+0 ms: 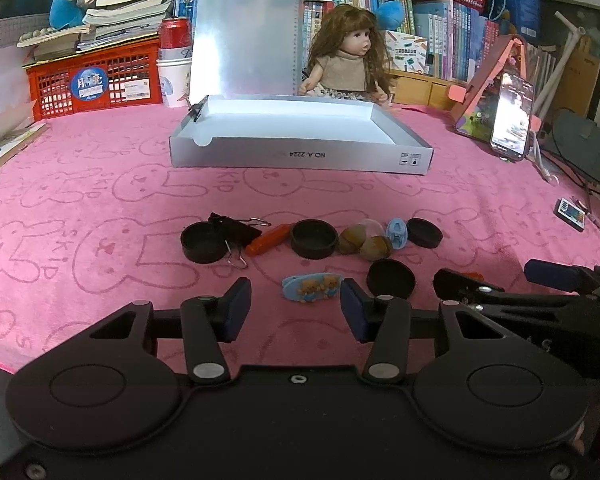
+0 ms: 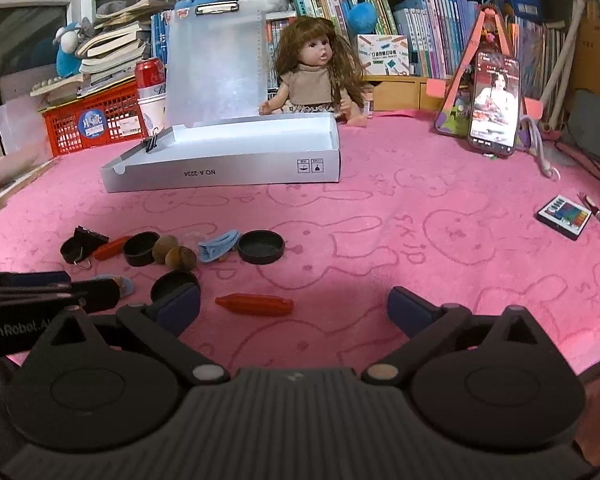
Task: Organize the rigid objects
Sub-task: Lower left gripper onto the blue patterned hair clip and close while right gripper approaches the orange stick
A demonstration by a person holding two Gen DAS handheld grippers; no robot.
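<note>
Two grippers agape, left gripper [image 1: 296,306], right gripper [image 2: 294,308], silver box [image 1: 300,156] reads "NO.A-2224"

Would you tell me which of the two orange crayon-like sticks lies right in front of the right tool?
The lone orange stick lying between the open right tool's fingers; the other orange stick sits farther off in the row, beside a black cap.

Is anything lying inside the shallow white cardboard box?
No, the shallow white cardboard box shows only its bare white floor; a black binder clip grips its rim.
</note>
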